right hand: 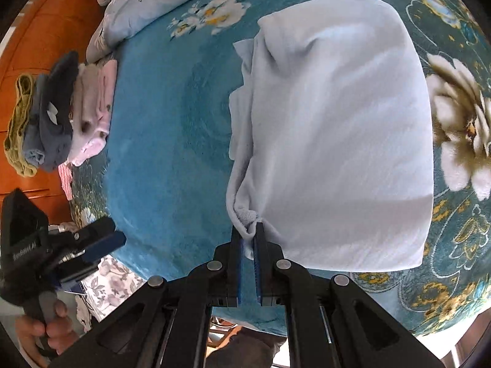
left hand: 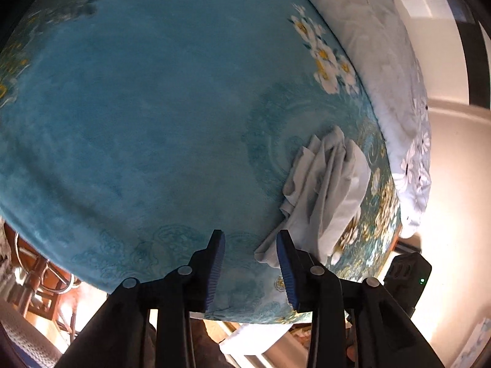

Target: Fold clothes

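A pale blue-white garment lies folded on the teal flowered blanket. My right gripper is shut on its near left corner, where the cloth bunches between the blue pads. In the left wrist view the same garment looks crumpled at the right, by the bed's edge. My left gripper stands open just above the blanket, its right finger beside the garment's near end, nothing between the fingers. The left gripper also shows at the lower left of the right wrist view, held by a hand.
A stack of folded clothes, pink, dark blue and olive, sits at the blanket's far left against an orange wooden panel. A light floral quilt lies bunched along the bed's far side. The floor lies beyond the edge.
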A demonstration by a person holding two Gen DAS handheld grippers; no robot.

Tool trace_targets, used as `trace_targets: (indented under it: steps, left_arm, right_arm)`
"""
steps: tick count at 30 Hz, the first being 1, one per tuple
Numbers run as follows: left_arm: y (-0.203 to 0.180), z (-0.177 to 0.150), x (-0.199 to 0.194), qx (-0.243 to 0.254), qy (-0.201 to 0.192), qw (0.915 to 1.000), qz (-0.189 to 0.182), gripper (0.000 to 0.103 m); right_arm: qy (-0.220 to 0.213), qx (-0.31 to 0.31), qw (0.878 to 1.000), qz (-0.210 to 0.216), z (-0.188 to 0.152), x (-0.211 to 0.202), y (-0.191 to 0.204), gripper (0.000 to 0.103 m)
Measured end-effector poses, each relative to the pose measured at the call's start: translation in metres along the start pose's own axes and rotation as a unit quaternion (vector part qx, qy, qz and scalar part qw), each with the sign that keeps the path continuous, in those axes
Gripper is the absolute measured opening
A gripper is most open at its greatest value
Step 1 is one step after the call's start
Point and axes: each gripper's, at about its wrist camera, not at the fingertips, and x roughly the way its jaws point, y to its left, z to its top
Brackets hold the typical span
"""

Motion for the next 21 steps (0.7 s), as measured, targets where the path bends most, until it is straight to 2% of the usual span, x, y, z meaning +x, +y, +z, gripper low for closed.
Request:
trace_targets:
  steps: [5,7,8,10,13,16,19,21]
  left_arm:
    - [-0.037,0.006,0.022,0.057,0.036,0.9977,-0.004,0.042]
    - [-0.051,0.005,0.032,0.081,0.05,0.9955,-0.001,0.045]
    - [-0.058,0.004,0.039,0.092,0.059,0.994,0.0,0.046]
    - [-0.073,0.002,0.057,0.114,0.079,0.9903,0.002,0.049]
    - [-0.087,-0.004,0.079,0.134,0.1,0.9858,0.007,0.052]
    - [-0.097,-0.008,0.104,0.156,0.116,0.9802,0.039,0.055]
    - [-0.102,-0.013,0.121,0.203,0.108,0.9673,0.107,0.055]
    - [-0.101,-0.015,0.126,0.211,0.104,0.964,0.124,0.056]
  right_arm:
    - [0.029,0.0,0.999,-0.019,-0.007,0.025,0.005,0.006]
    - [0.027,0.019,0.999,-0.013,-0.008,0.025,0.0,0.006]
    - [0.022,0.031,0.999,-0.007,-0.008,0.023,-0.003,0.009]
    - [0.01,0.064,0.998,0.017,-0.01,0.016,-0.012,0.01]
    - [-0.012,0.077,0.997,0.027,-0.014,-0.001,-0.023,0.033]
    - [-0.034,0.095,0.995,0.013,-0.024,-0.022,-0.044,0.036]
    - [-0.045,0.133,0.99,0.002,-0.037,-0.04,-0.077,0.036]
    - [-0.045,0.156,0.987,-0.005,-0.046,-0.05,-0.101,0.036]
